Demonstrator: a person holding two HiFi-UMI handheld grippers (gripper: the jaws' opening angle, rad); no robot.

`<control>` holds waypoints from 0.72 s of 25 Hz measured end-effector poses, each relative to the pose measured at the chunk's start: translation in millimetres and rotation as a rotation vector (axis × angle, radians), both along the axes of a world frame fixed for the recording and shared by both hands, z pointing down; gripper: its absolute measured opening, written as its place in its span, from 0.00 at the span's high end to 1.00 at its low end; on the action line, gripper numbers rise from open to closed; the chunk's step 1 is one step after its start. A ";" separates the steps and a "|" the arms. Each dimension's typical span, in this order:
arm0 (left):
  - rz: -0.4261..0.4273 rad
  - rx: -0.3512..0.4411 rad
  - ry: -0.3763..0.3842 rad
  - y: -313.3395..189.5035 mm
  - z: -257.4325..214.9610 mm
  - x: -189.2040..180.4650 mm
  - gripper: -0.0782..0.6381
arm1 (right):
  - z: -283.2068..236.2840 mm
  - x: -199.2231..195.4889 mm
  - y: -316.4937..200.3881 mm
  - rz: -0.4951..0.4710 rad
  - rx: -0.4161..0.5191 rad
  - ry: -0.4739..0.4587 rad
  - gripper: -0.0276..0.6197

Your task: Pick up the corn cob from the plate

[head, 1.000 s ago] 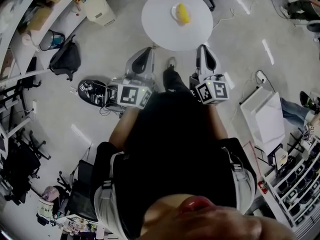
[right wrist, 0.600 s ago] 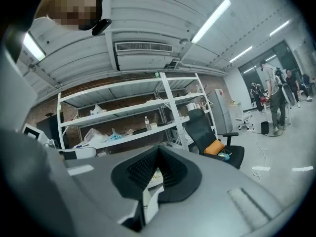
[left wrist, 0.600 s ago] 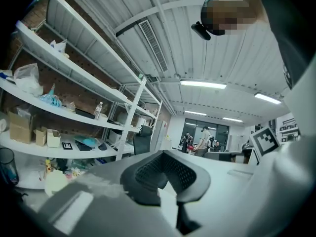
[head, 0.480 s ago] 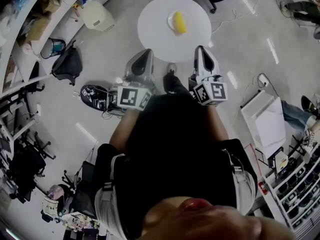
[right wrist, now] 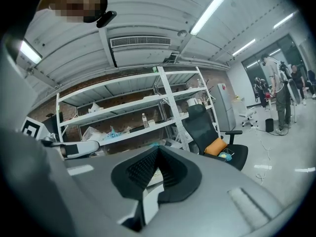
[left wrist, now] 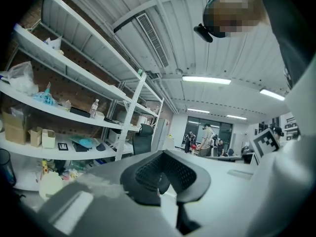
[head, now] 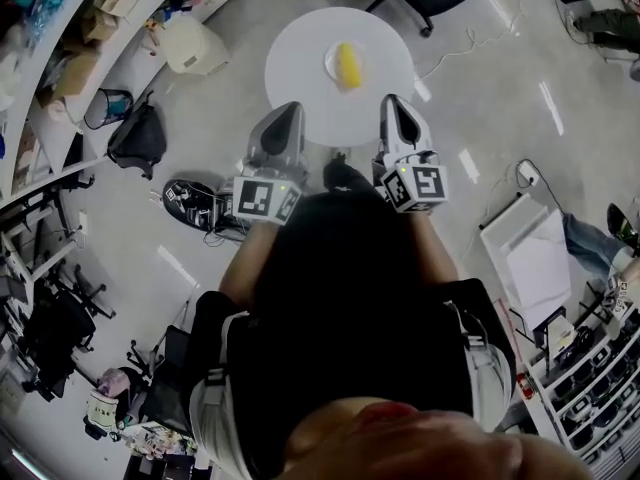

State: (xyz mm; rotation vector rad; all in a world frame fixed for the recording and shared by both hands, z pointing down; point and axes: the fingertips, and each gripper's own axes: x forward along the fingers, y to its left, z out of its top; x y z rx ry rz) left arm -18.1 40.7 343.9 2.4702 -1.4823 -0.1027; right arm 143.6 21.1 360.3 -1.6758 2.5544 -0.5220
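My right claw (head: 393, 106) is shut tight, with nothing in it. My left claw (head: 285, 110) looks shut too, and it is empty as well. Both point ahead, side by side, a little apart. Seen from my head, their tips sit at the near edge of the round white counter (head: 300, 53). Near the middle of the counter is a small white plate (head: 329, 60), and the yellow corn cob (head: 348, 65) lies on it. The cob is well ahead of my claws, and neither one touches it. The cameras on my claws see only shelves (right wrist: 123, 105) and a black chair (right wrist: 197, 122), not the corn. So I think I am at the start, just getting close. Next, I think one claw has to open wide and go forward and down over the plate. It should put a jaw on each long side of the cob, then squeeze. The cob is round, so a bump could make it roll
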 end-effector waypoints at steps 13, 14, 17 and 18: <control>-0.048 -0.003 -0.033 -29.5 -4.2 24.4 0.88 | 10.9 28.0 -36.6 -0.027 -0.022 -0.019 0.95; -0.047 -0.005 -0.035 -31.2 -3.6 24.3 0.89 | 12.0 27.5 -38.3 -0.026 -0.024 -0.022 0.95; -0.038 0.000 -0.037 -37.6 -3.8 25.1 0.88 | 16.0 26.5 -42.6 -0.016 -0.031 -0.023 0.95; -0.034 0.002 -0.035 -39.5 -3.4 24.4 0.88 | 17.6 25.2 -43.3 -0.011 -0.035 -0.022 0.95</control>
